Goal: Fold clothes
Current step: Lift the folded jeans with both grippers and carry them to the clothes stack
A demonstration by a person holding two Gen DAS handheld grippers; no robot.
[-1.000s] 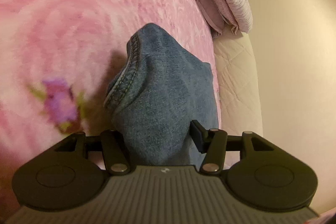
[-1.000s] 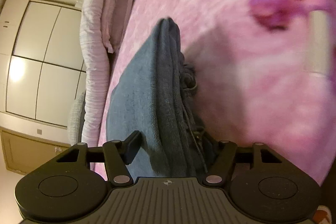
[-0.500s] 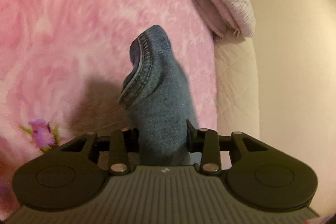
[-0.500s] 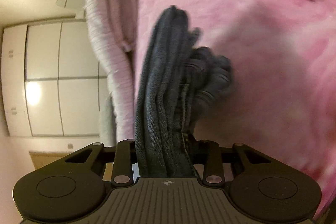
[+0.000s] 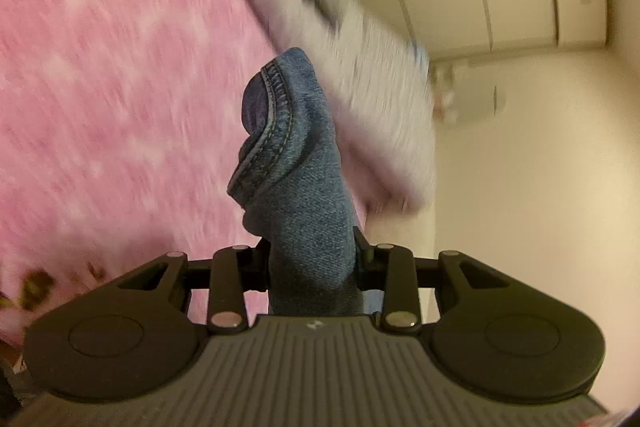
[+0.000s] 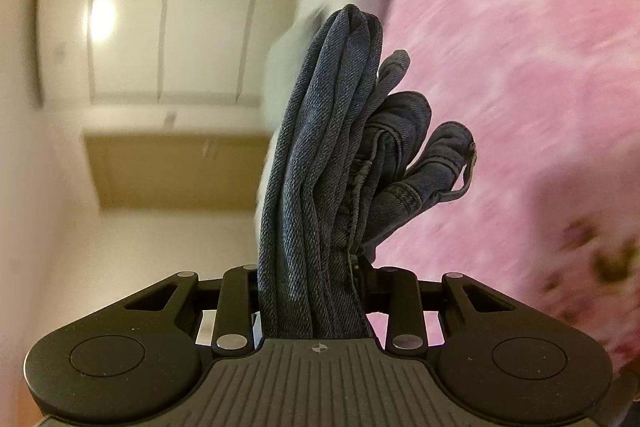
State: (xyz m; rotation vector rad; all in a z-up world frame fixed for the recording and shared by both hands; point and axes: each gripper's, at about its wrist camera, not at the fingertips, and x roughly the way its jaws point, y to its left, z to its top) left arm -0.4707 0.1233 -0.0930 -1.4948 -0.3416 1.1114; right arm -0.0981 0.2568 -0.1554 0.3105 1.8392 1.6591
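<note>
A pair of blue jeans (image 5: 298, 163) hangs lifted above the pink fleece blanket (image 5: 100, 87). In the left wrist view my left gripper (image 5: 312, 259) is shut on a bunched end with a stitched hem, which sticks up past the fingers. In the right wrist view my right gripper (image 6: 310, 283) is shut on several stacked folds of the jeans (image 6: 332, 147), with the waistband and a belt loop splaying to the right. The cloth between the two grips is hidden.
The pink blanket (image 6: 520, 67) covers the bed under both grippers. Pale pillows (image 5: 360, 75) lie at the head of the bed. White wardrobe doors (image 6: 160, 27), a wooden cabinet (image 6: 180, 171) and a cream wall stand beyond. The background is motion-blurred.
Both grippers closed on the jeans and rose well above the blanket. The views tilted up, so the wardrobe and wall now fill more of each frame.
</note>
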